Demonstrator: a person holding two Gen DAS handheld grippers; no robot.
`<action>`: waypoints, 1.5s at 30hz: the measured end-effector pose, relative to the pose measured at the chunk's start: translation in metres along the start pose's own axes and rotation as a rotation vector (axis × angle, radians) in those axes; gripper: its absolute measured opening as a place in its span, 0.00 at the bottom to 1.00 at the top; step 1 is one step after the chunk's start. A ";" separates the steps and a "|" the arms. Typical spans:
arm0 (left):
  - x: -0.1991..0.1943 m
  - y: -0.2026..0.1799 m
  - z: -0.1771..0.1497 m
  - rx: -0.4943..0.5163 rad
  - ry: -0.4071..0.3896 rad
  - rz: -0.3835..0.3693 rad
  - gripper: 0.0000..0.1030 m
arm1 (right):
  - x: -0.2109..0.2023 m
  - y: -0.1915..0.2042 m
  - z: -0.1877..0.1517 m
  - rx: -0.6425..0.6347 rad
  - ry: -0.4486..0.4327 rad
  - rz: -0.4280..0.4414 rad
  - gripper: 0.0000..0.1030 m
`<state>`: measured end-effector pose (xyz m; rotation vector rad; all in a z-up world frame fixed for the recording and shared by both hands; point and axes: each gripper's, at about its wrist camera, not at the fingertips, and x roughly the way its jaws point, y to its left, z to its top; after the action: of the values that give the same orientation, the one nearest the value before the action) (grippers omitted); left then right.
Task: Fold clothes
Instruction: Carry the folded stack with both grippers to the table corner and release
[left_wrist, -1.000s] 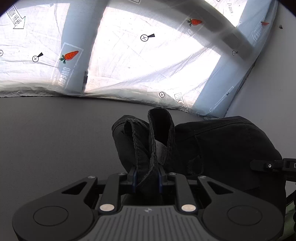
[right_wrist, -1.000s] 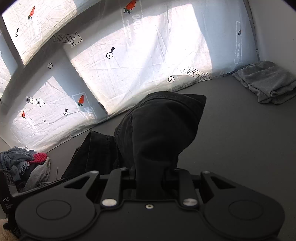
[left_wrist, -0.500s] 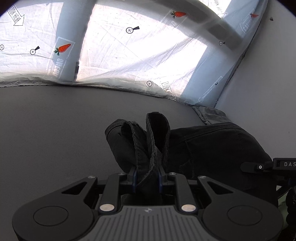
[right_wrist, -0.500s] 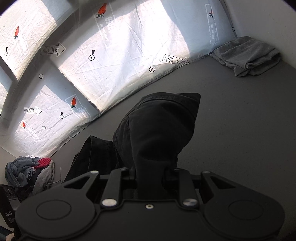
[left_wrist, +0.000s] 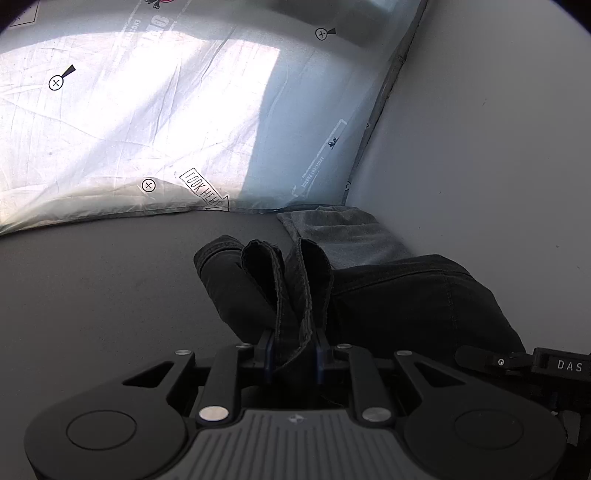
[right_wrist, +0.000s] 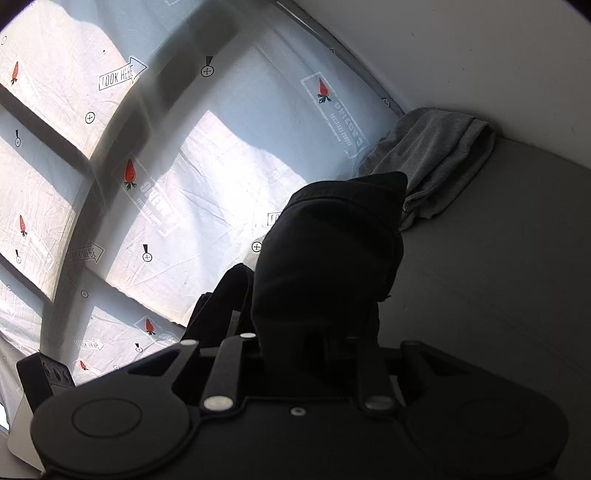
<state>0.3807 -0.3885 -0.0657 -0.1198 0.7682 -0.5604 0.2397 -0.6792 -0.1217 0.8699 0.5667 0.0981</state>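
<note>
Left gripper (left_wrist: 293, 356) clamped black garment (left_wrist: 406, 295); right gripper (right_wrist: 314, 354) apparently pinched the same cloth, fingers hidden; folded grey garment (right_wrist: 432, 158) lay far right on grey table (left_wrist: 92, 295)

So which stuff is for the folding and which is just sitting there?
For the folding:
- black garment
- left gripper, shut on it
- right gripper, shut on it

Just lying about:
- folded grey garment in the corner
- printed white sheet
</note>
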 end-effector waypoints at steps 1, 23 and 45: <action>0.014 -0.006 0.008 0.005 0.015 -0.013 0.20 | -0.001 -0.011 0.008 0.036 -0.016 0.007 0.22; 0.324 -0.069 0.192 0.313 -0.045 -0.257 0.22 | 0.121 -0.114 0.141 0.124 -0.352 -0.224 0.24; 0.210 -0.026 0.129 0.178 -0.088 -0.017 0.73 | 0.124 -0.040 0.108 -0.210 -0.028 -0.519 0.94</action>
<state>0.5804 -0.5325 -0.0961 0.0133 0.6298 -0.6331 0.3947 -0.7426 -0.1501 0.4996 0.7260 -0.3206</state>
